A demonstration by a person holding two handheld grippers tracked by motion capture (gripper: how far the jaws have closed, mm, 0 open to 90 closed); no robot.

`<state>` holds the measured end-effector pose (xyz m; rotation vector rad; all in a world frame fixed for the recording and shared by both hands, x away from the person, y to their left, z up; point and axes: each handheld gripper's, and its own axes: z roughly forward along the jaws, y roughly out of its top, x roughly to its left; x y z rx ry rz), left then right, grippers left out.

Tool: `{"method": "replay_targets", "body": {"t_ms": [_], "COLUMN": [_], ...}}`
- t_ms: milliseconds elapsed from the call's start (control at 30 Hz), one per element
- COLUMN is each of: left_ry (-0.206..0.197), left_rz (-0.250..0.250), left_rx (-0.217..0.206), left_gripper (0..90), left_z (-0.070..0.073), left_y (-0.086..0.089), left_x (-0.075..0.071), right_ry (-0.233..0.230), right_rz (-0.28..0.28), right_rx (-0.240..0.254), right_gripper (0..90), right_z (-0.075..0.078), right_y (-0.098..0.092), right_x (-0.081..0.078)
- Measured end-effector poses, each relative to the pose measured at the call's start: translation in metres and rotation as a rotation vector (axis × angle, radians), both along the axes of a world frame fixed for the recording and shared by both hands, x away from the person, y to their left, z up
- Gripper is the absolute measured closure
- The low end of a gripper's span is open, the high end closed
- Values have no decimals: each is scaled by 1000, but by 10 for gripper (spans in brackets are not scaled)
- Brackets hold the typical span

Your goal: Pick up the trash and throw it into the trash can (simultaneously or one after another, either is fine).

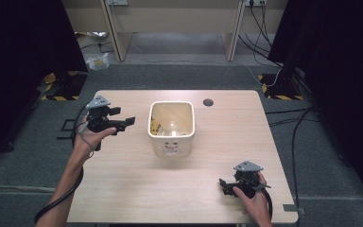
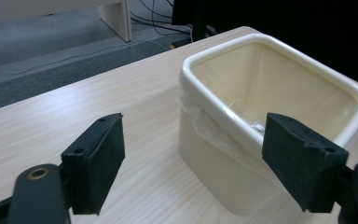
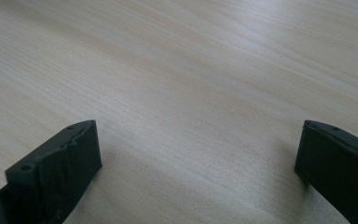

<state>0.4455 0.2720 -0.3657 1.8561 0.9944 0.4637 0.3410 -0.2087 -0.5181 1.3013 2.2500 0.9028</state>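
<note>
A cream bin (image 1: 171, 128) with rounded corners stands upright near the middle of the wooden surface (image 1: 137, 184), slightly toward the upper part of the frame in the high view; bare wood lies open all round it, broadest across the lower half, and a small dark hole (image 1: 208, 102) sits near the far edge; grey floor (image 1: 23, 170) surrounds the surface on every side.

The left gripper (image 1: 123, 124) hovers at the left of the frame, just beside the bin but apart from it, its fingers (image 2: 95, 161) spread wide and empty; the left hand (image 1: 86, 139) holds it from below with the forearm rising from the lower left. The right gripper (image 1: 224, 185) rests low at the lower right, near the front edge and well apart from the bin, fingers (image 3: 60, 163) wide with nothing between them; the right hand (image 1: 253, 198) grips it from behind.

The left gripper view shows the bin's rim (image 2: 223, 114) and a clear liner inside, with something small and pale at the bottom, too blurred to tell; the high view shows yellowish marks inside the near wall; the right gripper view shows plain wood grain.
</note>
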Motion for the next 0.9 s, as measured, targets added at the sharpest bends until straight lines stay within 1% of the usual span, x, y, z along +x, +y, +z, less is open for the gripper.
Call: {"method": "replay_targets", "body": {"t_ms": [100, 167, 400, 600, 733, 900], "left_ry": [1, -3, 2, 4, 4, 0], "left_rz": [15, 34, 60, 68, 68, 71], "left_rx": [2, 6, 12, 16, 10, 11], "left_gripper": [207, 207, 208, 208, 208, 208], "left_z": [-4, -8, -22, -33, -40, -46], "left_y": [5, 9, 15, 16, 16, 15], "left_x": [-2, -5, -9, -13, -15, -19], "right_ry": [0, 0, -1, 0, 0, 0], "right_rz": [0, 0, 1, 0, 0, 0], "right_rx": [0, 0, -1, 0, 0, 0], "right_gripper": [3, 3, 3, 3, 3, 3], "right_z": [0, 0, 0, 0, 0, 0], "right_y": [0, 0, 0, 0, 0, 0], "right_x": [0, 0, 0, 0, 0, 0]}}
